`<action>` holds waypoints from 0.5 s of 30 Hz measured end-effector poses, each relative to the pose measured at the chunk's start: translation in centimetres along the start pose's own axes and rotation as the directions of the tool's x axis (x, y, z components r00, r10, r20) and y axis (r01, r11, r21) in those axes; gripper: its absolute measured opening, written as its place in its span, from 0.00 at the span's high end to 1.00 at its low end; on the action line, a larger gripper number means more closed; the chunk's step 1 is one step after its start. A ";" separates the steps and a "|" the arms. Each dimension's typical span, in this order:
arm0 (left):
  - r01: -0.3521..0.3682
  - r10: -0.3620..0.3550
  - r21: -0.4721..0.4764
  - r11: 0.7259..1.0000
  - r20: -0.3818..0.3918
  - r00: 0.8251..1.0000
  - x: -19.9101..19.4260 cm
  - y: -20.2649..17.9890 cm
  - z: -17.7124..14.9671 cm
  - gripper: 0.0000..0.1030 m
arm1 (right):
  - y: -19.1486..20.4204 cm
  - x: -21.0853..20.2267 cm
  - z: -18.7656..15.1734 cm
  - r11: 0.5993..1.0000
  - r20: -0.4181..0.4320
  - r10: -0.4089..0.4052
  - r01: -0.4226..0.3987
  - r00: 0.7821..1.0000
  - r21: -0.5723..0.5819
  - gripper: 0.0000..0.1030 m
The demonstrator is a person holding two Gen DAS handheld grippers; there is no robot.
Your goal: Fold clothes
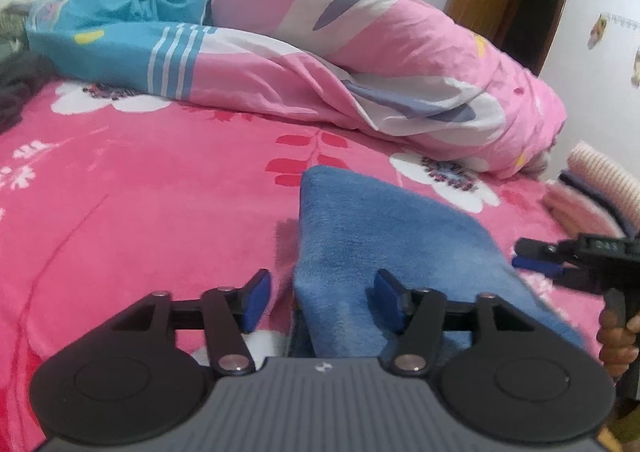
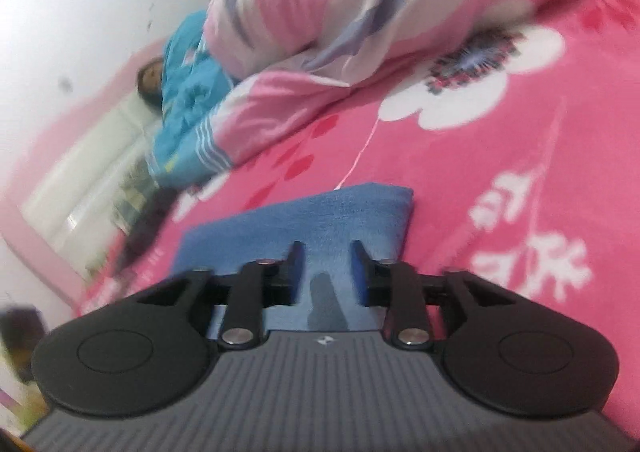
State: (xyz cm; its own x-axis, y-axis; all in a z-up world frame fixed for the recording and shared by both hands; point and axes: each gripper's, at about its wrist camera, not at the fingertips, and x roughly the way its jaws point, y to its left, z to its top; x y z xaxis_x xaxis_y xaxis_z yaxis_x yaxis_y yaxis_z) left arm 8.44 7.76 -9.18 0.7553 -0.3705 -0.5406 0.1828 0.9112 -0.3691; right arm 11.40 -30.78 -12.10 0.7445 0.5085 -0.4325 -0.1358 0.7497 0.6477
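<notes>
The left gripper stands with its jaws wide apart over the near edge of a folded blue fleece garment. The cloth's raised fold sits between the blue pads, but neither pad presses on it. The tool points downward toward the bed. A small pale logo mark sits on the ribbed grey body of each tool; no writing on it can be read.

The right gripper is partly open, its jaws parted over the same blue garment, with nothing pinched between the pads. In its own view the scene is strongly tilted, so the tool is rolled to one side. From the left wrist view it appears at the right edge, gripped at the handle by a person's hand.

The garment lies on a pink floral blanket covering the bed. Beyond it a pink, white and blue quilt is heaped, with a person lying under it at the far end.
</notes>
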 end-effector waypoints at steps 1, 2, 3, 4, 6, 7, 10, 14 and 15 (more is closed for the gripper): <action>0.027 -0.026 -0.037 0.999 0.004 1.000 -0.2 0.5 0.3 0.31 | -0.5 -0.8 0.0 0.999 -0.006 0.018 -0.017 1.000 0.050 0.54; 0.053 -0.053 -0.073 0.996 0.008 0.999 -0.4 1.1 0.5 0.24 | -1.0 -1.1 -0.1 0.995 -0.032 0.040 -0.037 0.999 0.089 0.53; 0.085 -0.084 -0.120 0.989 0.011 0.996 -0.5 1.7 0.8 0.21 | -1.4 -1.5 -0.2 0.990 -0.057 0.063 -0.056 0.996 0.129 0.51; 0.127 -0.128 -0.192 0.973 0.009 0.992 -0.2 2.6 1.1 0.21 | -1.9 -1.9 -0.3 0.983 -0.081 0.087 -0.073 0.993 0.169 0.48; 0.176 -0.190 -0.261 0.949 -0.029 0.981 1.0 3.7 1.6 0.18 | -2.5 -1.8 -0.6 0.970 -0.139 0.129 -0.096 0.982 0.225 0.44; 0.190 -0.214 -0.276 0.942 -0.059 0.975 1.9 4.0 1.8 0.18 | -2.6 -1.5 -0.8 0.964 -0.171 0.148 -0.103 0.974 0.245 0.42; 0.199 -0.247 -0.282 0.939 -0.146 0.958 4.3 4.6 2.4 0.18 | -2.7 -0.4 -1.5 0.949 -0.266 0.194 -0.112 0.944 0.294 0.38; 0.248 -0.299 -0.239 0.939 -0.208 0.931 6.7 4.7 3.0 0.15 | -2.4 1.3 -1.6 0.946 -0.333 0.221 -0.118 0.917 0.303 0.37; 0.268 -0.319 -0.235 0.934 -0.219 0.922 7.2 4.7 3.1 0.14 | -2.4 1.6 -1.5 0.943 -0.341 0.231 -0.123 0.911 0.308 0.36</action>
State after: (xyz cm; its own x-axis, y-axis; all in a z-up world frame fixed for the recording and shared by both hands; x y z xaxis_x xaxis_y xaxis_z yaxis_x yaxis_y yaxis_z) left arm 16.70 9.90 -12.47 0.5004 -0.6720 -0.5460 0.2251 0.7098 -0.6674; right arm 11.90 -31.14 -15.25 0.4246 0.7807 -0.4585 -0.0184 0.5138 0.8577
